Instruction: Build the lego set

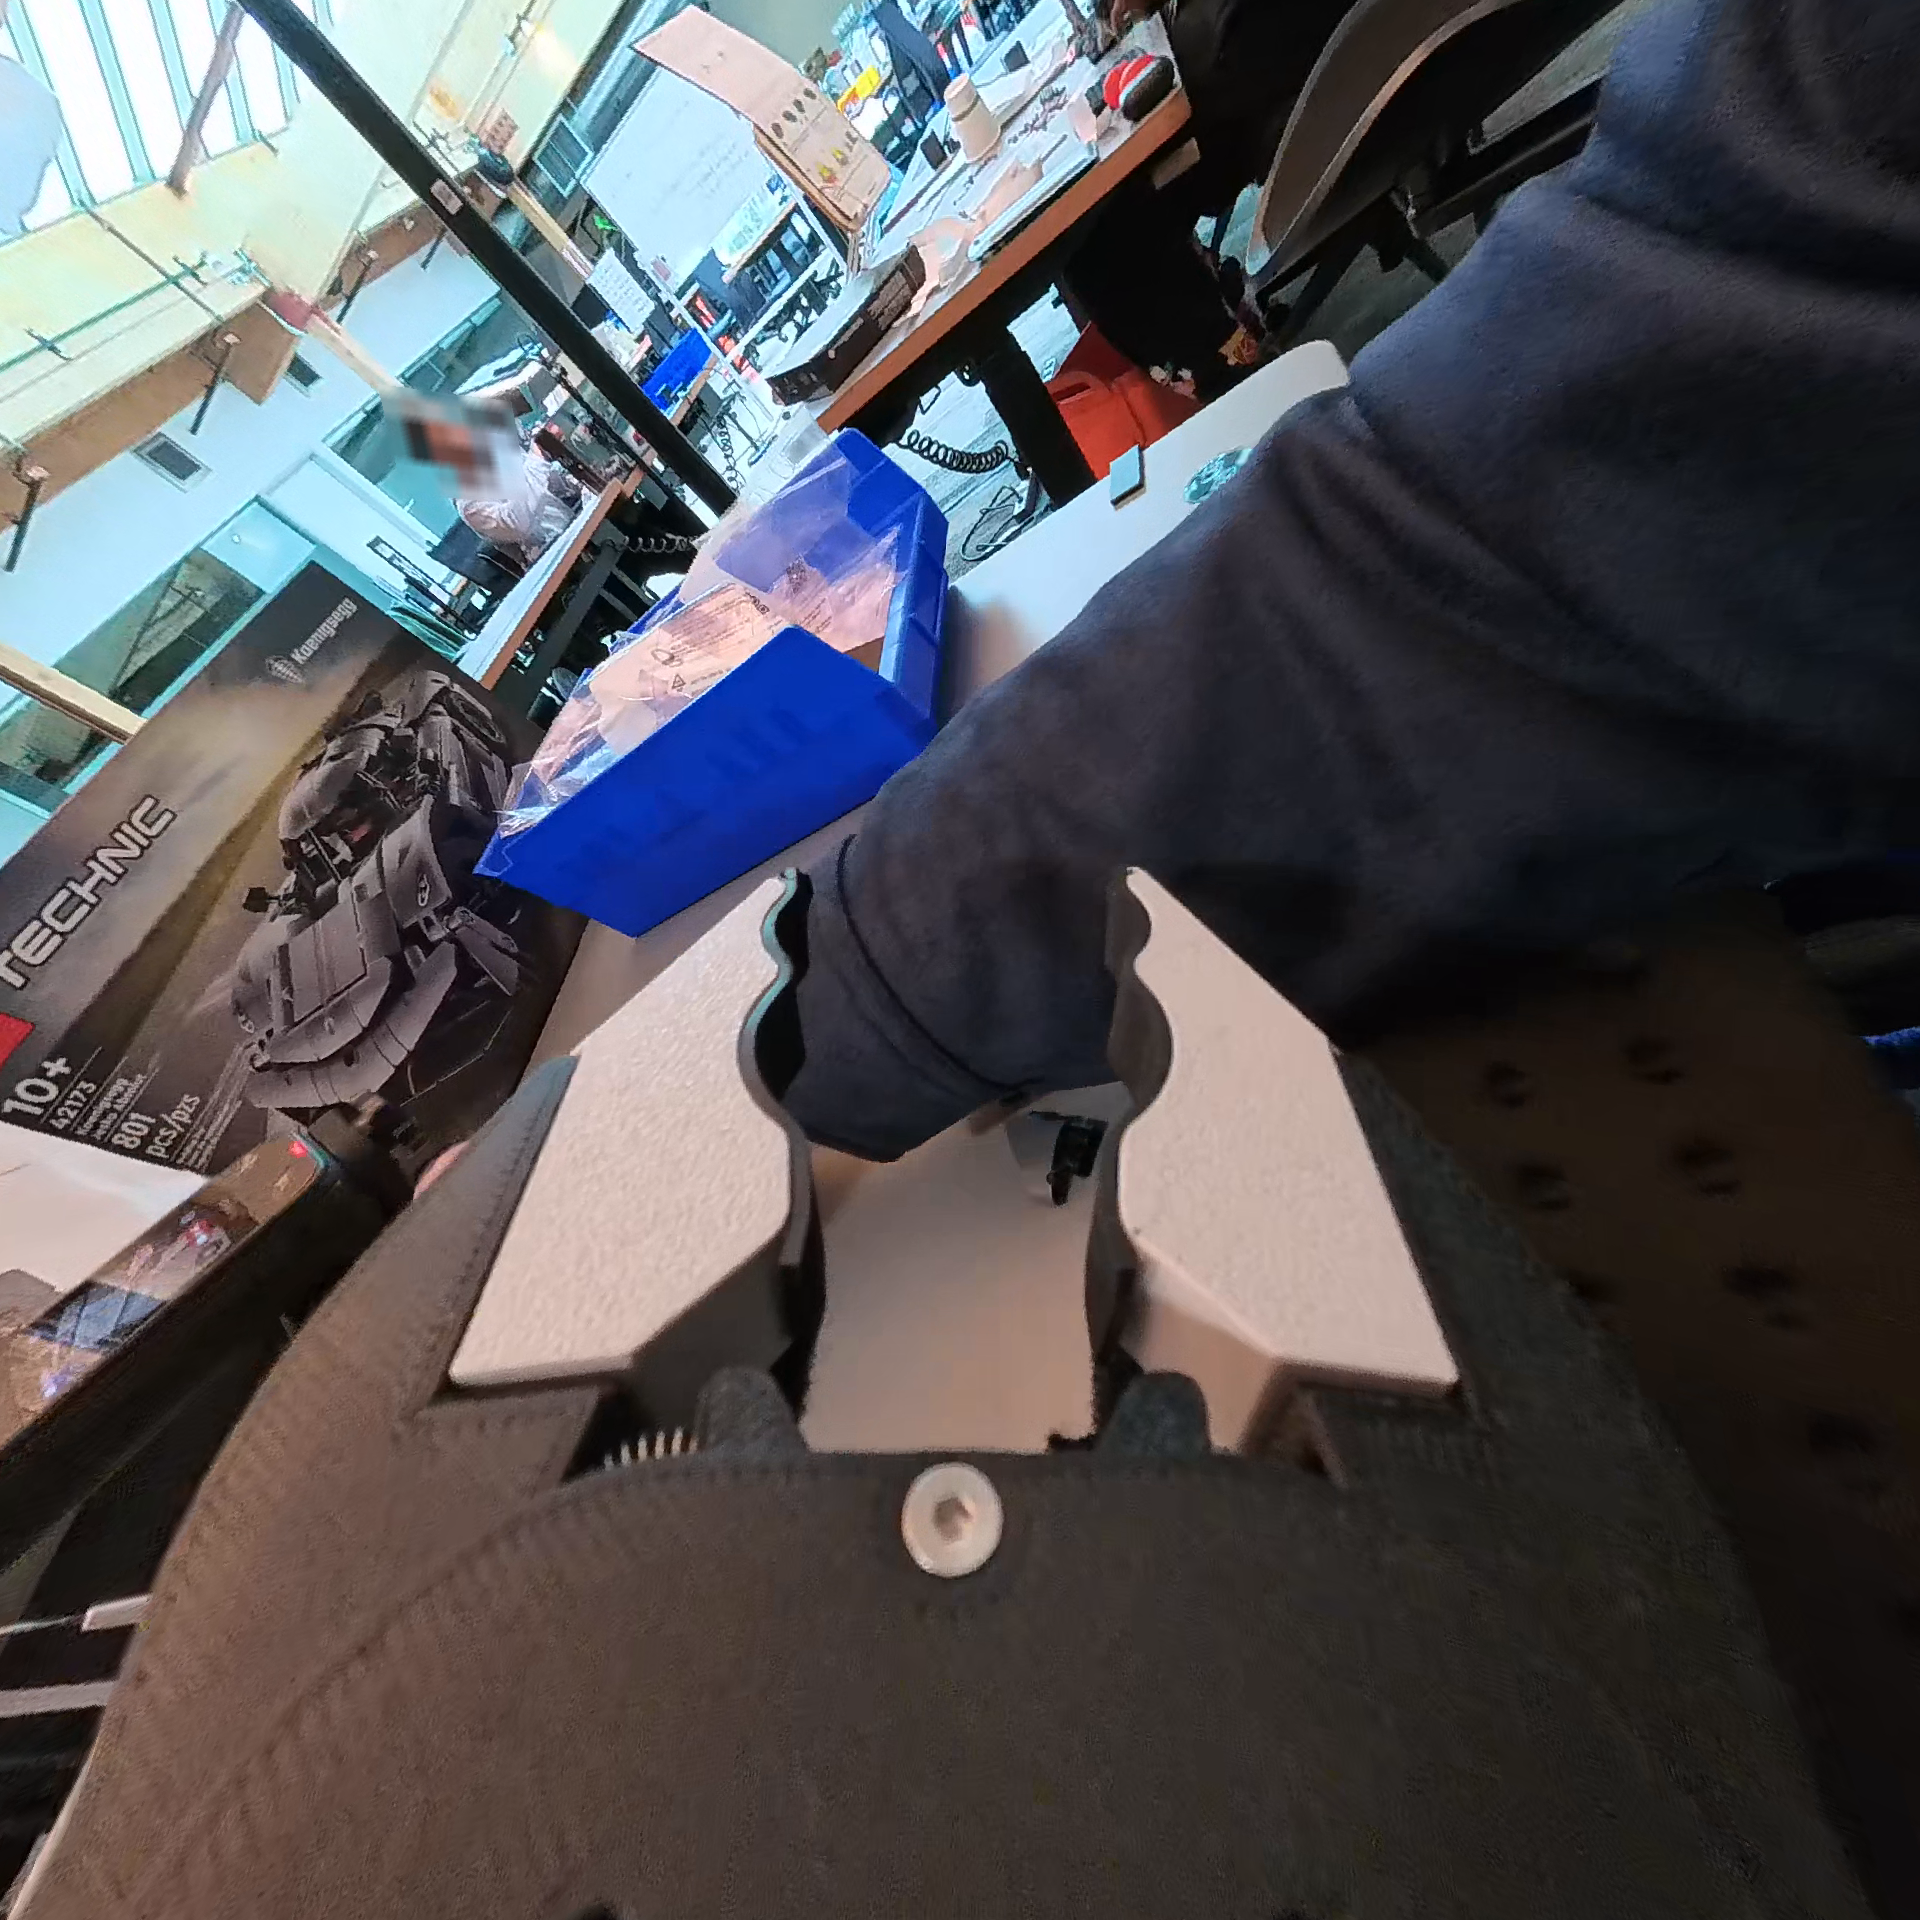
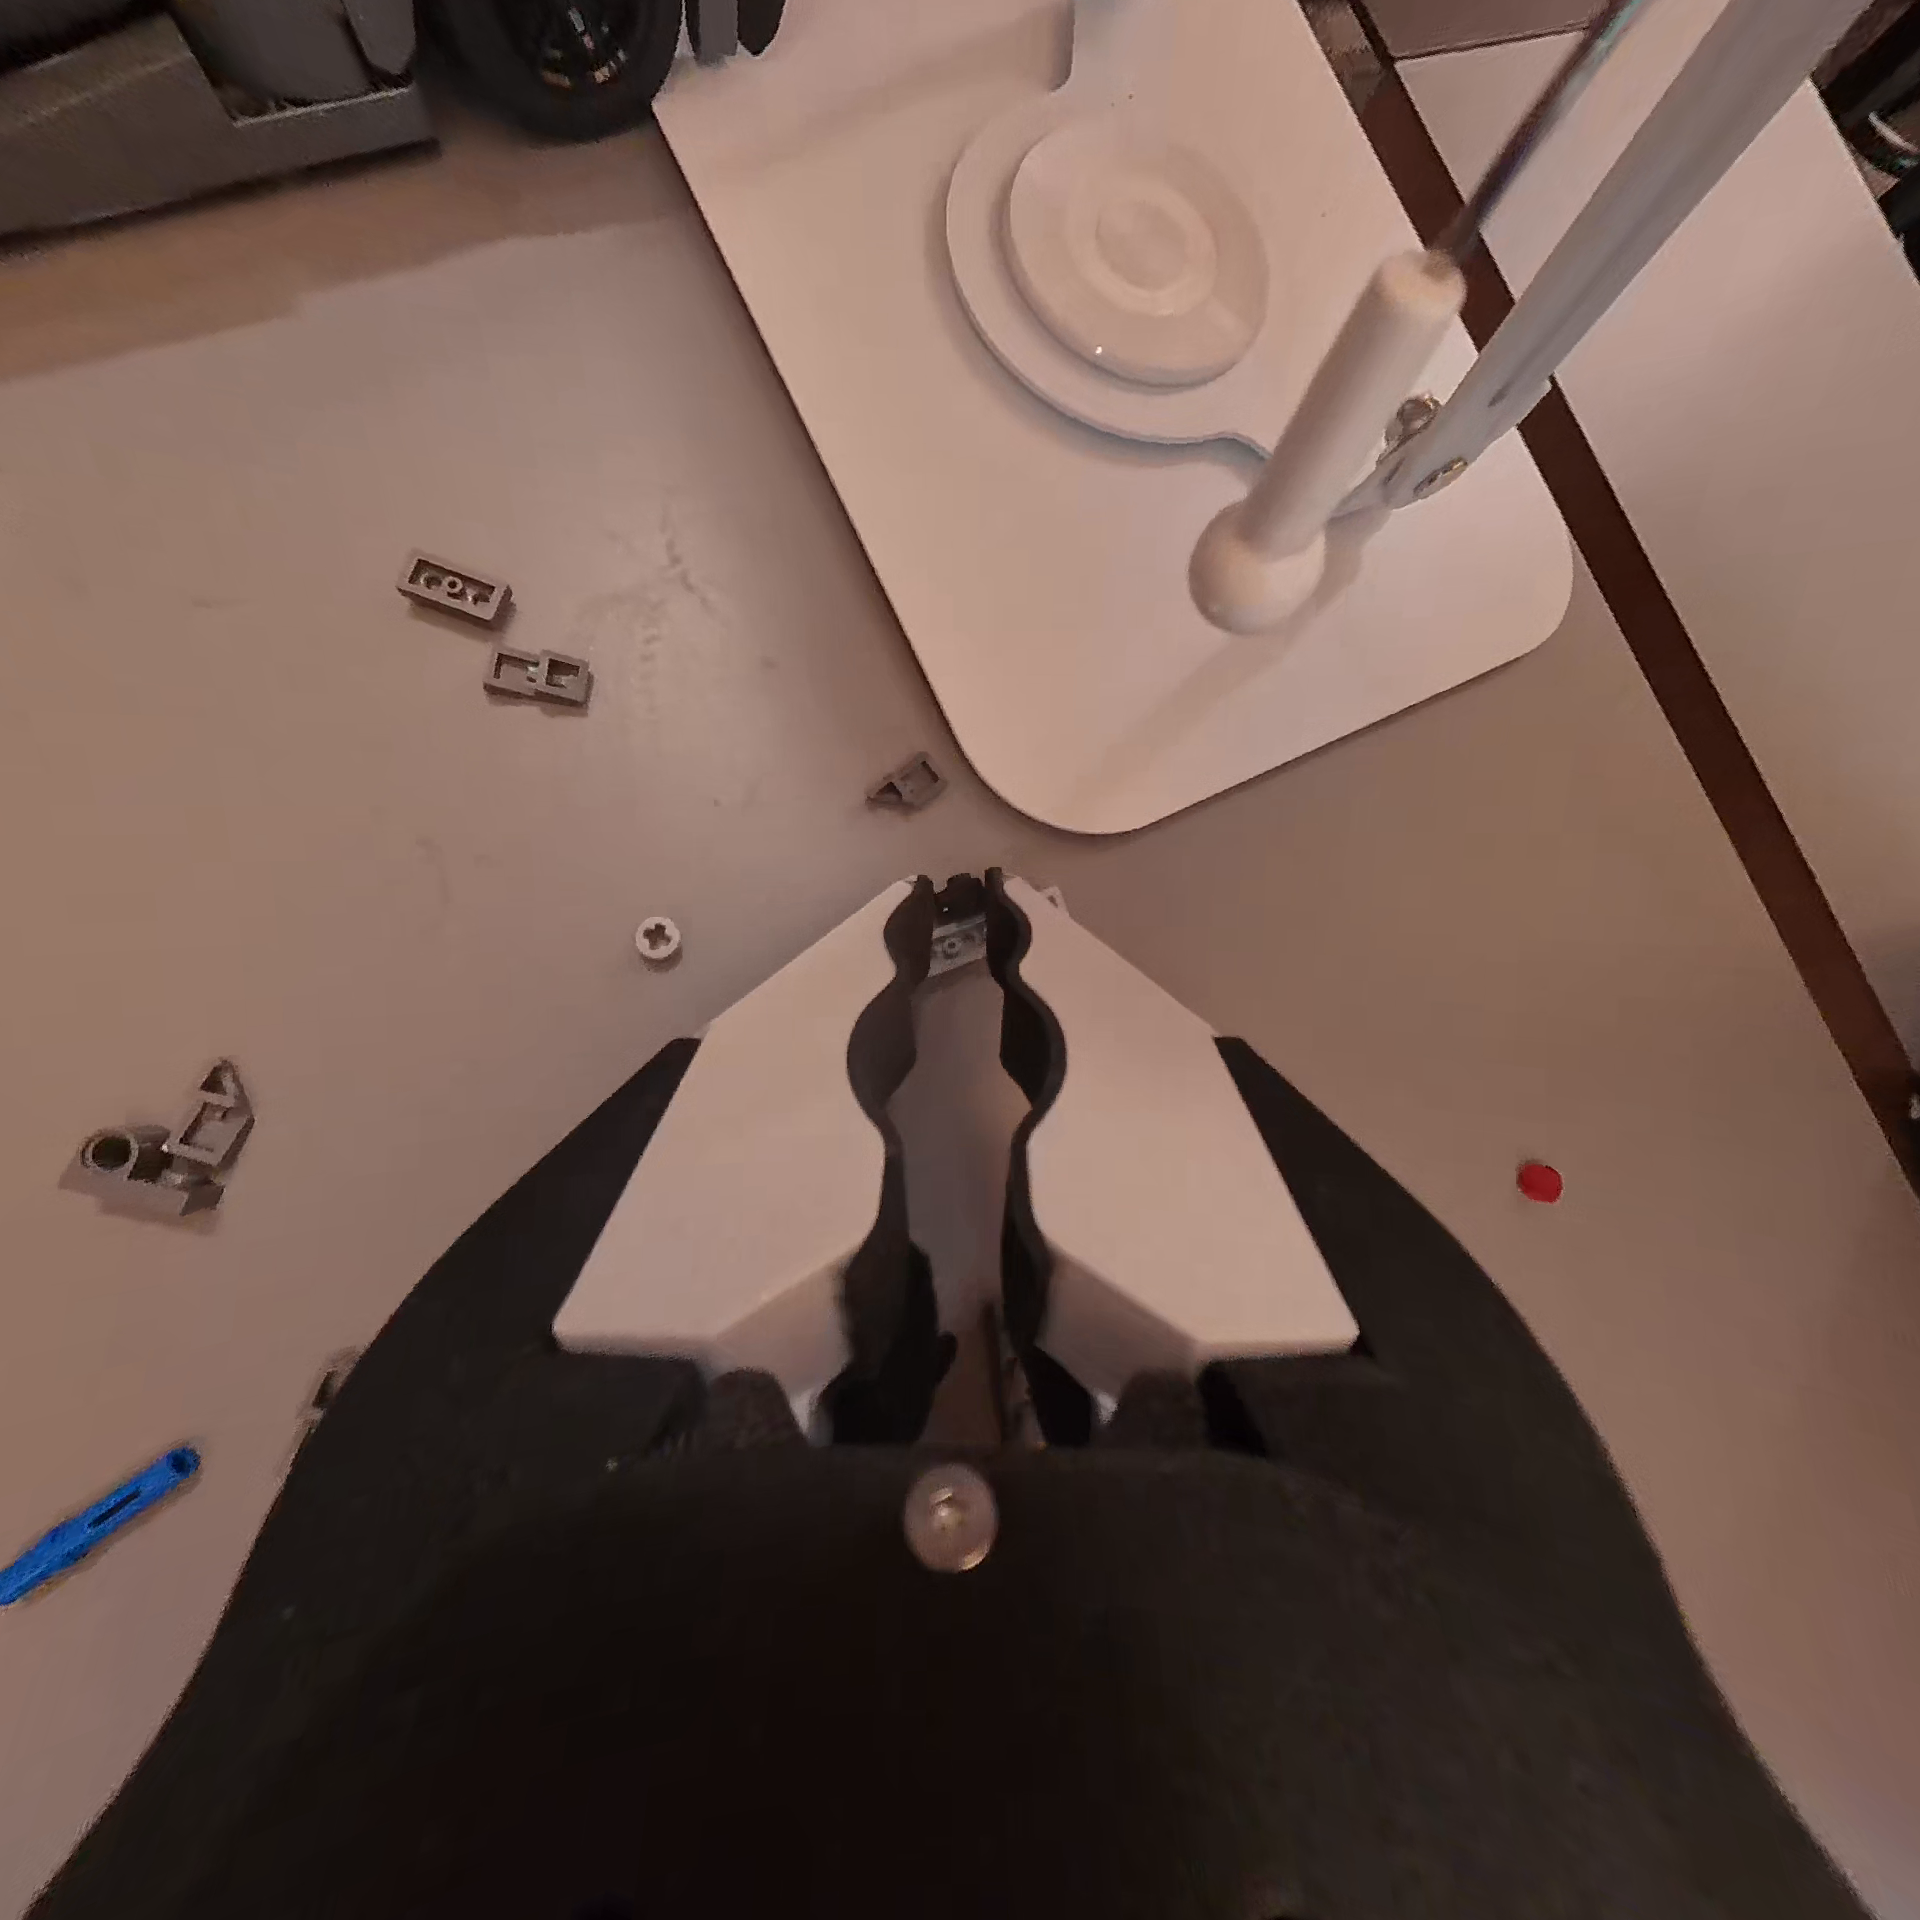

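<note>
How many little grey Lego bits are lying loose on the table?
4: two flat ones far left, a small one by the white lamp base, a bigger one near left. Others may be hidden.

Two matching hand-held grippers, and a dark blue sleeve.

The left gripper point(image 1: 951, 997) has a dark grey, ribbed printed body, two pale wedge-shaped fingers point(image 1: 644, 1164) with wavy dark inner pads, a silver hex screw point(image 1: 951, 1519) at centre, and a small spring point(image 1: 649, 1444) at the finger base. The right gripper point(image 2: 956, 888) has the same build: black body, pale fingers point(image 2: 727, 1164), scalloped black pads, and a silver screw point(image 2: 948, 1519). The sleeve point(image 1: 1351, 727) is soft navy fabric with a stitched cuff.
</note>
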